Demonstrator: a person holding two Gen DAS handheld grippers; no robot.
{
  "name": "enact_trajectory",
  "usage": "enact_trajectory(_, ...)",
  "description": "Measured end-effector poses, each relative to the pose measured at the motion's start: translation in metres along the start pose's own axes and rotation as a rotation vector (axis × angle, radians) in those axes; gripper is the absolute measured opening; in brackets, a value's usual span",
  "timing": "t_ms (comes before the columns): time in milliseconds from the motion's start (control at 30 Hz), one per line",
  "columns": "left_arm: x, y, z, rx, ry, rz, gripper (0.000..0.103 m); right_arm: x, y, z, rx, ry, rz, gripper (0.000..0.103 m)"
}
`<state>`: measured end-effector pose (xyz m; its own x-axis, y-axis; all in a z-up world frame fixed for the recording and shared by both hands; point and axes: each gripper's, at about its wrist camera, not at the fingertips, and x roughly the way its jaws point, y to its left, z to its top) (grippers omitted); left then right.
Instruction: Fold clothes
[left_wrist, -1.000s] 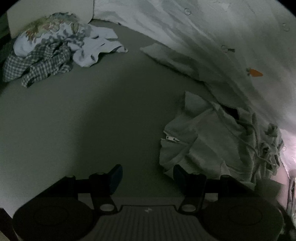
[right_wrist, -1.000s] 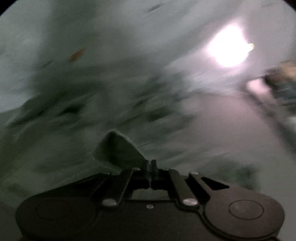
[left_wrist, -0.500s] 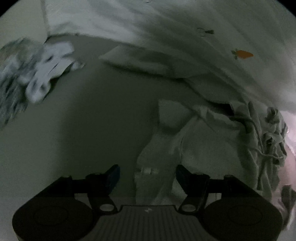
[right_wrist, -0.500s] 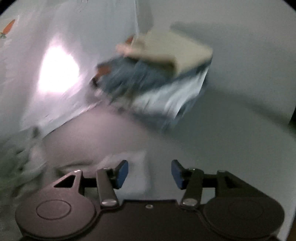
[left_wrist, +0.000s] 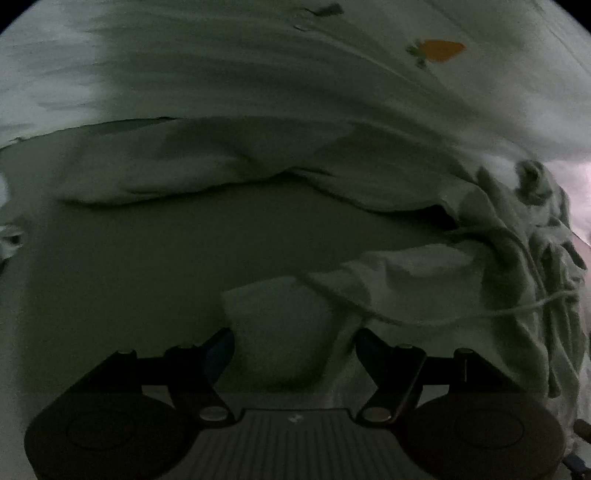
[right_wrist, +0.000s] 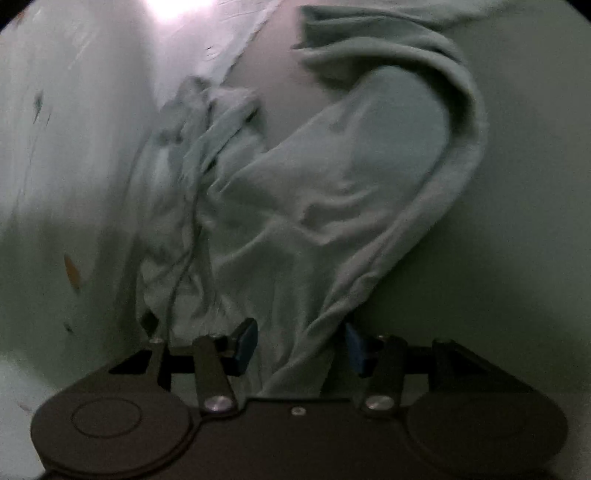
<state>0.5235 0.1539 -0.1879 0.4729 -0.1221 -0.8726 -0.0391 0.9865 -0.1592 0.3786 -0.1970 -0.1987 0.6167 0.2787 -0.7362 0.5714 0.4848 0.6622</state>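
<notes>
A pale grey-green hooded garment (left_wrist: 424, 280) lies crumpled on the flat surface, its drawstring (left_wrist: 517, 310) trailing across the folds. My left gripper (left_wrist: 295, 350) is open and points down, with a flat corner of the garment between its fingers; the pads do not press on it. In the right wrist view the same garment (right_wrist: 351, 166) spreads upward from my right gripper (right_wrist: 301, 347). That gripper is open too, and a rumpled fold runs loosely between its blue pads (right_wrist: 245, 343).
A white sheet with a carrot print (left_wrist: 439, 50) hangs behind the garment and shows at the left of the right view (right_wrist: 55, 147). Another strip of pale cloth (left_wrist: 177, 166) lies along its foot. Bare grey surface (left_wrist: 166, 258) (right_wrist: 524, 184) lies beside the garment.
My left gripper swept right and closer to the garment; the far clothes pile left view. My right gripper, shut on a cloth fold before, opened and swung over the garment.
</notes>
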Motion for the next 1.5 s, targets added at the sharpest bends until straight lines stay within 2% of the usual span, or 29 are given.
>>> enact_trajectory(33,0.003,-0.001,-0.001,0.007,-0.003,-0.015,0.061,0.004,0.004,-0.001,0.0,0.017,0.002,0.053)
enact_trajectory(100,0.004,-0.003,-0.004,0.011,-0.011,-0.051,0.022,0.009,0.01,-0.006,0.0,0.03,0.01,0.053)
enact_trajectory(133,0.003,-0.005,-0.006,0.008,-0.015,-0.069,0.014,0.012,0.013,-0.01,-0.023,0.025,0.003,0.051)
enact_trajectory(167,0.001,-0.007,-0.009,0.006,-0.022,-0.075,0.013,0.015,0.014,-0.011,-0.055,0.026,-0.005,0.037)
enact_trajectory(200,-0.002,-0.009,-0.012,0.008,-0.032,-0.057,0.012,0.018,0.017,-0.013,-0.083,0.04,-0.007,0.014)
enact_trajectory(367,-0.043,-0.004,-0.029,-0.054,-0.097,-0.013,0.011,0.002,0.008,-0.015,-0.067,0.02,0.036,0.008)
enact_trajectory(467,-0.08,0.009,-0.056,-0.115,-0.129,0.023,0.011,-0.021,0.005,-0.014,-0.121,-0.026,0.077,0.007)
enact_trajectory(667,-0.156,0.037,-0.146,-0.27,-0.156,0.008,0.011,-0.081,-0.013,-0.005,-0.194,-0.107,0.138,0.006)
enact_trajectory(833,-0.225,0.018,-0.221,-0.354,-0.168,-0.007,0.01,-0.125,-0.023,0.004,-0.256,-0.135,0.16,0.006)
enact_trajectory(967,-0.267,-0.005,-0.264,-0.397,-0.157,-0.049,0.01,-0.167,-0.03,0.017,-0.336,-0.193,0.168,0.006)
enact_trajectory(1067,-0.265,-0.02,-0.291,-0.411,-0.1,-0.048,0.012,-0.182,-0.04,0.026,-0.407,-0.22,0.131,0.006)
enact_trajectory(1133,-0.242,-0.028,-0.307,-0.413,-0.03,-0.01,0.014,-0.177,-0.048,0.03,-0.492,-0.207,0.059,0.006)
enact_trajectory(1233,-0.224,-0.032,-0.321,-0.415,0.052,0.069,0.015,-0.161,-0.056,0.027,-0.599,-0.166,-0.052,0.014)
enact_trajectory(1267,-0.227,-0.032,-0.323,-0.419,0.037,0.091,0.016,-0.158,-0.058,0.026,-0.623,-0.158,-0.078,0.02)
enact_trajectory(1300,-0.23,-0.032,-0.326,-0.421,0.016,0.114,0.02,-0.158,-0.06,0.025,-0.645,-0.164,-0.097,0.03)
enact_trajectory(1367,-0.239,-0.032,-0.329,-0.417,-0.046,0.163,0.027,-0.16,-0.065,0.026,-0.69,-0.187,-0.104,0.039)
enact_trajectory(1433,-0.244,-0.032,-0.329,-0.43,-0.083,0.208,0.032,-0.159,-0.069,0.029,-0.719,-0.197,-0.107,0.04)
enact_trajectory(1500,-0.241,-0.031,-0.325,-0.445,-0.092,0.22,0.035,-0.158,-0.074,0.036,-0.699,-0.193,-0.104,0.04)
